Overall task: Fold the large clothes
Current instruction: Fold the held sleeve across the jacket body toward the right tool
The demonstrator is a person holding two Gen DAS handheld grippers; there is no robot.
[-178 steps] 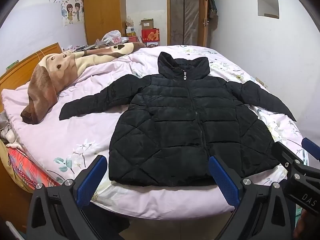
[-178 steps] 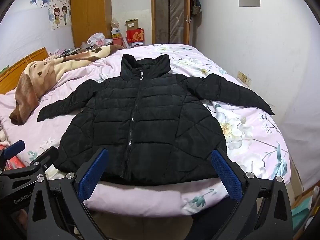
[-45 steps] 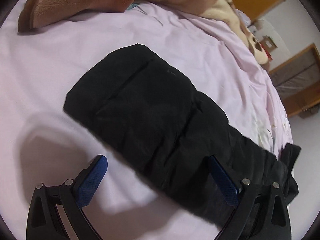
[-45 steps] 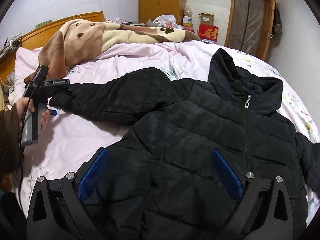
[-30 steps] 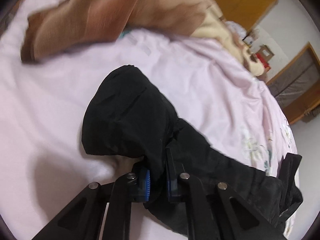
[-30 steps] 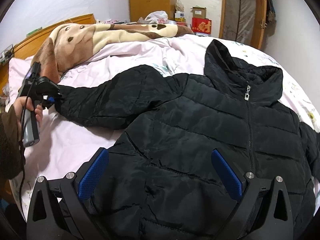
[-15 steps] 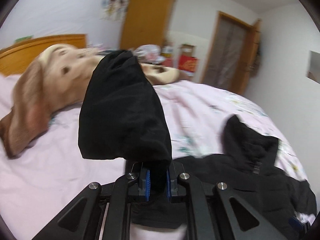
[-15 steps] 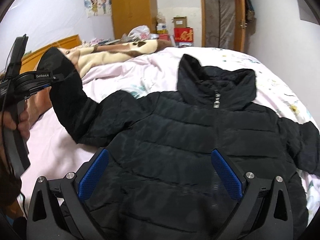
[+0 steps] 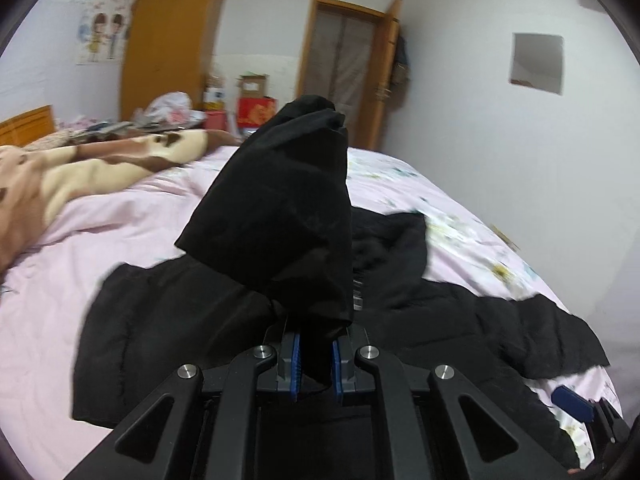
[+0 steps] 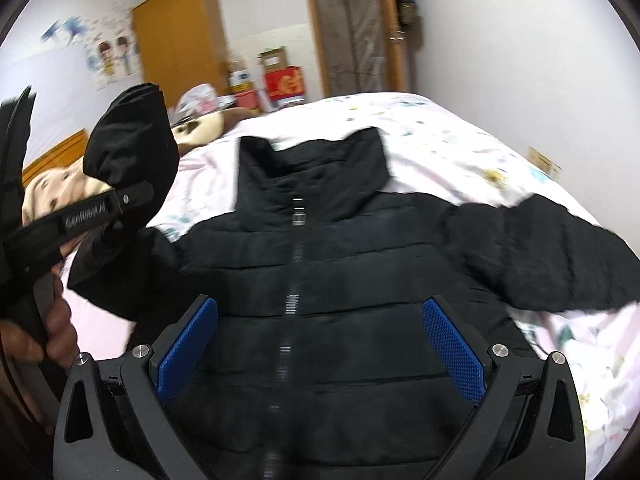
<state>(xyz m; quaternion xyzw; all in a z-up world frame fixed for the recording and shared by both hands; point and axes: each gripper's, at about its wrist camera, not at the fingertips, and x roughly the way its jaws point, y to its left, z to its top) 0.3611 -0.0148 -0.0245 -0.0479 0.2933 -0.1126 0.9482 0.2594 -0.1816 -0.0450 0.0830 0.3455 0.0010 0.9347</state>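
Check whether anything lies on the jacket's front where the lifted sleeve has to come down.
Nothing visible does. The left hand-held gripper holds the black puffer jacket's sleeve raised over the pink floral bedspread. The jacket's quilted front is bare. The right hand-held gripper hovers open near the hem, touching nothing.

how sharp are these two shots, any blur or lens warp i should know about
Left wrist view: the left gripper and the sleeve it clamps are crisp, while the blanket and bed edge smear. Right wrist view: the right gripper is sharp, but the jacket zipper and far sleeve streak with motion. Both show fisheye bending and dark corners.
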